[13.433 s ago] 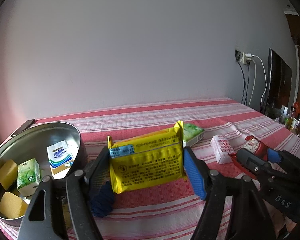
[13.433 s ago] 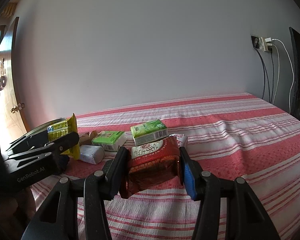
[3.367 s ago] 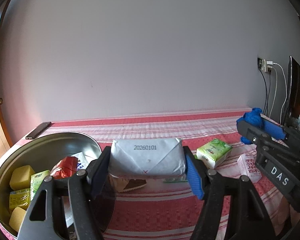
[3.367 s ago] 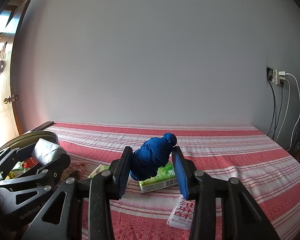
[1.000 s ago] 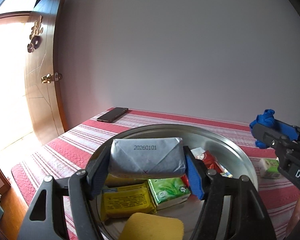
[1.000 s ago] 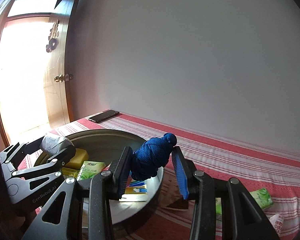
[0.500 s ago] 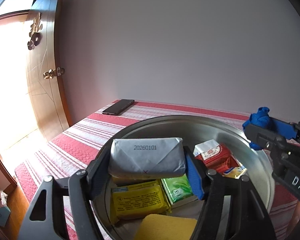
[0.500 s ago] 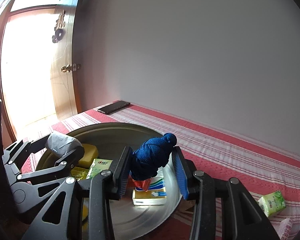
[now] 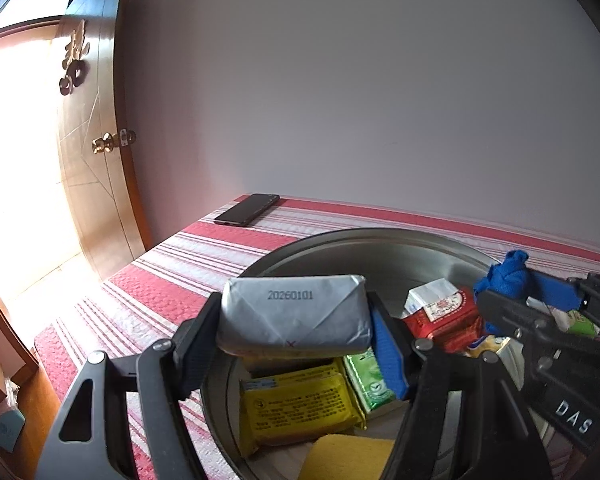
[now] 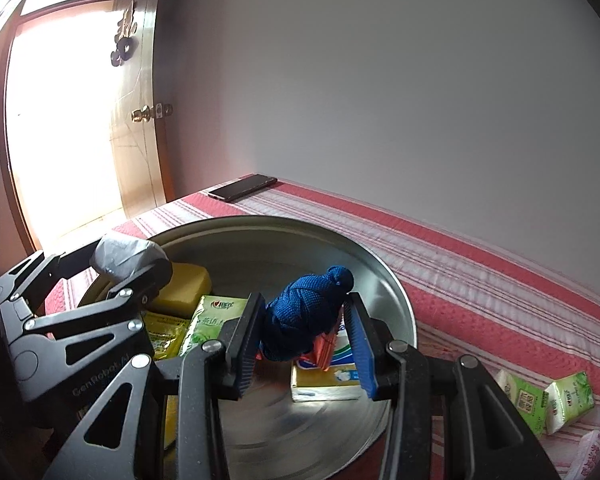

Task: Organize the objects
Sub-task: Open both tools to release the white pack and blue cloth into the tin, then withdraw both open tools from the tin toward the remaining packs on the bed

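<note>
My left gripper (image 9: 296, 344) is shut on a grey wrapped packet (image 9: 294, 314) stamped 20260101 and holds it over the near left part of a round metal basin (image 9: 364, 236). My right gripper (image 10: 306, 334) is shut on a knotted blue cloth bundle (image 10: 306, 312) and holds it over the basin (image 10: 380, 268). The right gripper also shows in the left wrist view (image 9: 512, 280), and the left gripper shows in the right wrist view (image 10: 128, 260). In the basin lie a yellow packet (image 9: 300, 404), a green tissue pack (image 9: 370, 380), a red packet (image 9: 444, 312) and a yellow sponge (image 10: 182, 284).
The basin stands on a red and white striped cloth (image 10: 480, 280). A black phone (image 9: 248, 210) lies at the far corner. Two green tissue packs (image 10: 548, 400) lie right of the basin. A wooden door (image 9: 96, 160) stands to the left past the cloth's edge.
Both grippers have carried their loads left from the table's middle to over the basin. In the last half second both moved closer in and a little lower over it.
</note>
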{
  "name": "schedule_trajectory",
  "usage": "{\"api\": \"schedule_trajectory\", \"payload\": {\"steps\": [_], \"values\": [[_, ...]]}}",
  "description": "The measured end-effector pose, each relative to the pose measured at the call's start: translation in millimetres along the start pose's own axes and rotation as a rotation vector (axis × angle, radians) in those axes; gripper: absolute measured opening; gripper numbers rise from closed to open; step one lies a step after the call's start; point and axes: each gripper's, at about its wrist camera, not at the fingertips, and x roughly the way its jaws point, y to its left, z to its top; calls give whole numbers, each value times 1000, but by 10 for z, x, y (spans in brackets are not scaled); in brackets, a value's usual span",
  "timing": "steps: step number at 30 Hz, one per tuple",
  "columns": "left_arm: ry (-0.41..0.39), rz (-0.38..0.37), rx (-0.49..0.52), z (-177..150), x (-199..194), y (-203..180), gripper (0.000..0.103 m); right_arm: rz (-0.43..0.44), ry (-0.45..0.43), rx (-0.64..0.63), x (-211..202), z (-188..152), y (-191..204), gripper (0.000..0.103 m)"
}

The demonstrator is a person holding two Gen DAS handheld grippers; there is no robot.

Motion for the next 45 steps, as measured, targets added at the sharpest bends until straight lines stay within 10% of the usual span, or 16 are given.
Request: {"api": "schedule_trajectory", "payload": {"steps": [7,16,29,45], "values": [[-7,2,2,1,-20,-5,70,20,22,1,51,-37,19,44],[-41,23,-10,19,-122,38,102,44,15,37,-2,-81,-53,52],[-80,-29,29,10,-332,-216,103,-163,24,307,-279,-204,-1055,56],[-73,-35,37,-12,-279,-305,103,-89,232,290,177,-331,-1128,56]]}}
